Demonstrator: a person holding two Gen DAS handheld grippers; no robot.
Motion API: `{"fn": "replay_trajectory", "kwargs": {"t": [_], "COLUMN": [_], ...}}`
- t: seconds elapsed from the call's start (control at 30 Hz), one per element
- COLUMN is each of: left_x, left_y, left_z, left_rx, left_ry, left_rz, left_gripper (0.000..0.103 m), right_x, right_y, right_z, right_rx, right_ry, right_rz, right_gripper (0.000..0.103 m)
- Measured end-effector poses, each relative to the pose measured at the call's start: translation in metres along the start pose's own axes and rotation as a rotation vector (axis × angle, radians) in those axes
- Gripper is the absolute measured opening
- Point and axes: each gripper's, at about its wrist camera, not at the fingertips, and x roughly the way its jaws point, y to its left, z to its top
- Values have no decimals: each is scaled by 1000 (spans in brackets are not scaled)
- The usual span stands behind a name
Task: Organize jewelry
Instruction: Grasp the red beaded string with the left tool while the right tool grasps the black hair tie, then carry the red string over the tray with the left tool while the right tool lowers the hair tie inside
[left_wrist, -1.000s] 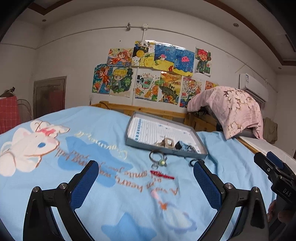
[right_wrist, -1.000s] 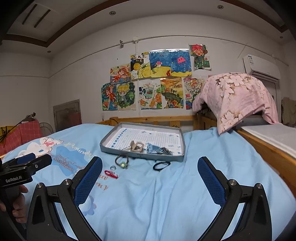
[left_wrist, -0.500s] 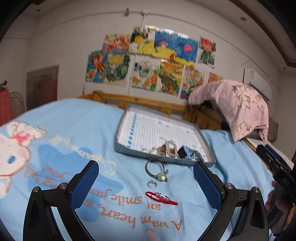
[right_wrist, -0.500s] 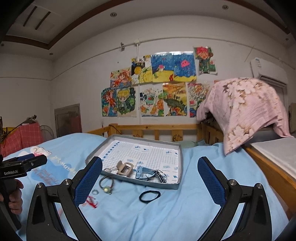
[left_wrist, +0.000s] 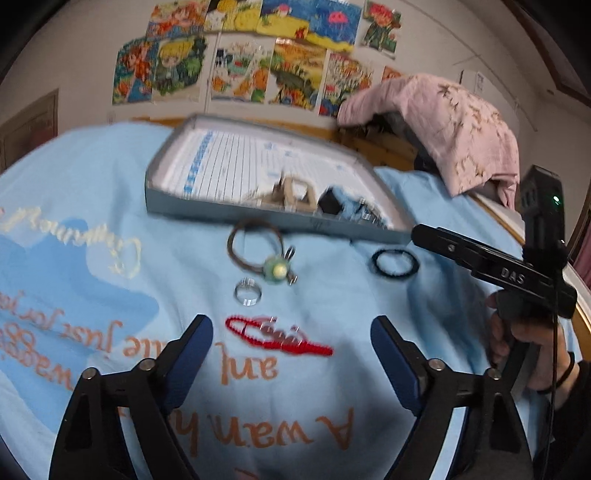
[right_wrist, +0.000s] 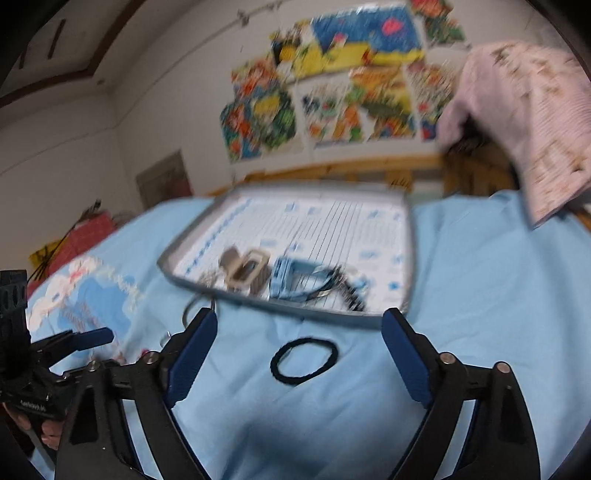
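A grey tray (left_wrist: 207, 212) (right_wrist: 332, 314) lies on the blue bedsheet and holds several jewelry pieces along its near edge. In front of it lie a brown bracelet with a green bead (left_wrist: 258, 251), a clear ring (left_wrist: 247, 292), a red beaded bracelet (left_wrist: 277, 335) and a black hair band (left_wrist: 394, 263) (right_wrist: 303, 360). My left gripper (left_wrist: 291, 345) is open and empty, just above the red bracelet. My right gripper (right_wrist: 299, 345) is open and empty, straddling the black band.
A pink blanket (left_wrist: 443, 122) hangs over the wooden bed frame at the back right. Drawings (left_wrist: 258, 66) cover the wall. The right gripper's body (left_wrist: 509, 273) shows at the right of the left wrist view; the left gripper (right_wrist: 55, 350) shows at the right wrist view's left.
Both grippers have moved forward and down toward the bed. The left one has closed in on the red bracelet, the right one on the black band. Both frames are motion-blurred.
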Motion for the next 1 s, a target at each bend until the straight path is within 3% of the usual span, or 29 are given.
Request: {"fn": "replay_trajectory", "kwargs": {"t": [0.2,0.33,0.4,0.53,0.57,0.8,1.0], "left_x": [21,29,31,32,32,31,23], "left_y": [18,19,20,22,22,28,29], "left_z": [-10,-12,-12,-12,-12,-14,-15], "left_rx": [-66,-65,-68,-82,-83,-111,-119], "left_ry": [71,88,91,94,97,82,42], "left_rz": [-12,3,6,-5,-5,-17,-36], "left_gripper": [74,58,50,20,18,6,5], "right_x": [44,61,67,74,74,65,57], "right_y": [0,4,9,20,24,30,45], "right_z": [-14,-19,-21,-26,-27,-26,-30], "right_rx": [6,-8,-23,-61,-72,-102,-167], "right_ry": [149,201,221,248,249,242,248], "right_rz": [7,8,6,19,21,29,38], "right_gripper": [79,77,68,49,46,32,8]}}
